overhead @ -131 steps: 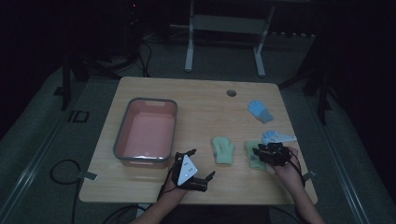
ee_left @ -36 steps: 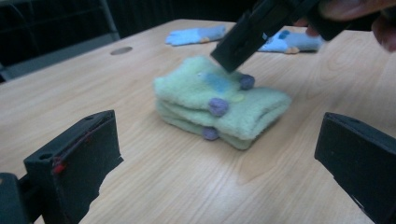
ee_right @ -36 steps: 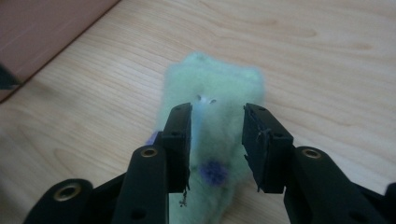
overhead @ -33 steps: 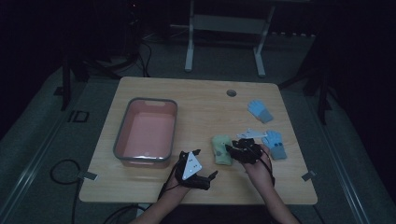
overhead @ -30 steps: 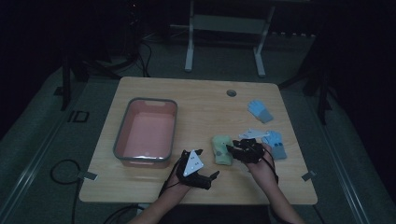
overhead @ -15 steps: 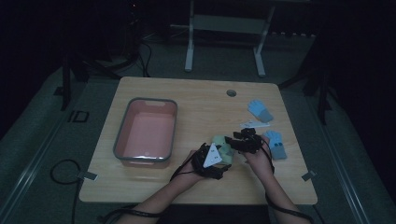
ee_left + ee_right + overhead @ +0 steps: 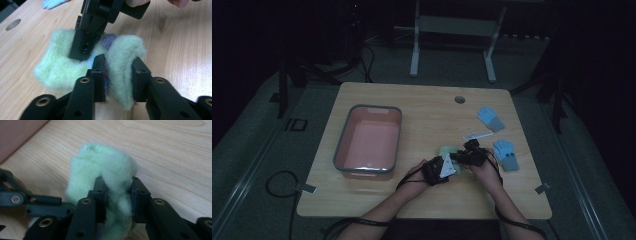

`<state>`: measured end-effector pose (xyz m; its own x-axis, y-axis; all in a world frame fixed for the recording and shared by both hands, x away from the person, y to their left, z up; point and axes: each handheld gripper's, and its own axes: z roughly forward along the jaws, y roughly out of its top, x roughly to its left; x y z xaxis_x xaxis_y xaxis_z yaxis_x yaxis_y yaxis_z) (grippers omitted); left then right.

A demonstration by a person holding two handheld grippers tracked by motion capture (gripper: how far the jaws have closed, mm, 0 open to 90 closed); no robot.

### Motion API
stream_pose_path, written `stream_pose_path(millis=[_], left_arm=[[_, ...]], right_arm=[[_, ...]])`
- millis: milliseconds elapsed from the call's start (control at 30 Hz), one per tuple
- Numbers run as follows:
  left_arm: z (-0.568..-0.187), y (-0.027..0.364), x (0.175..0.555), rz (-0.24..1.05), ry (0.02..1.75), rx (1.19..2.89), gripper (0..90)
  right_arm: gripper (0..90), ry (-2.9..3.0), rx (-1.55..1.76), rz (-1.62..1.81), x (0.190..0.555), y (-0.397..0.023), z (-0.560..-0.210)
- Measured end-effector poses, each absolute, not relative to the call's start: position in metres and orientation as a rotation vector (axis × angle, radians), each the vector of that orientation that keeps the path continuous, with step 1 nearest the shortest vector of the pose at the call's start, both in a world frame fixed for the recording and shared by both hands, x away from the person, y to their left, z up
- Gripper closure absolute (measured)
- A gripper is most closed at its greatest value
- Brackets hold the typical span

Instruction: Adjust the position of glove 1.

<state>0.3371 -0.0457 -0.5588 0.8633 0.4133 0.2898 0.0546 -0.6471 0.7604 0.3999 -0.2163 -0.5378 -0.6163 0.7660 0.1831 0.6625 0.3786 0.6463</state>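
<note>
A fluffy pale green glove lies bunched near the table's front middle, with a bit of purple in its folds. My left gripper is shut on an upright fold of the glove; its jaws have just been closing on that fold. My right gripper meets it from the opposite side and is shut on another bunch of the same green fleece, its jaws also just closing. In the left gripper view the right gripper presses down into the glove. The left gripper lies low beside the fleece.
A grey-rimmed pink tub stands left of the grippers. Two light blue gloves lie to the right, with a white strip between them. A round hole is in the tabletop at the back.
The left gripper moved right from the table's front to the green glove and closed on it. The right gripper brought green fleece leftward earlier and now grips it beside the left.
</note>
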Motion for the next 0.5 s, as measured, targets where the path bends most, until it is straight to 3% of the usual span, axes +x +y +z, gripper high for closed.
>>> stream_pose_path(millis=[500], left_arm=[[-0.516,-0.036,0.336,0.602,0.309,2.266,74.3]], right_arm=[[73.3,2.439,1.251,1.142,0.394,-0.210,-0.504]])
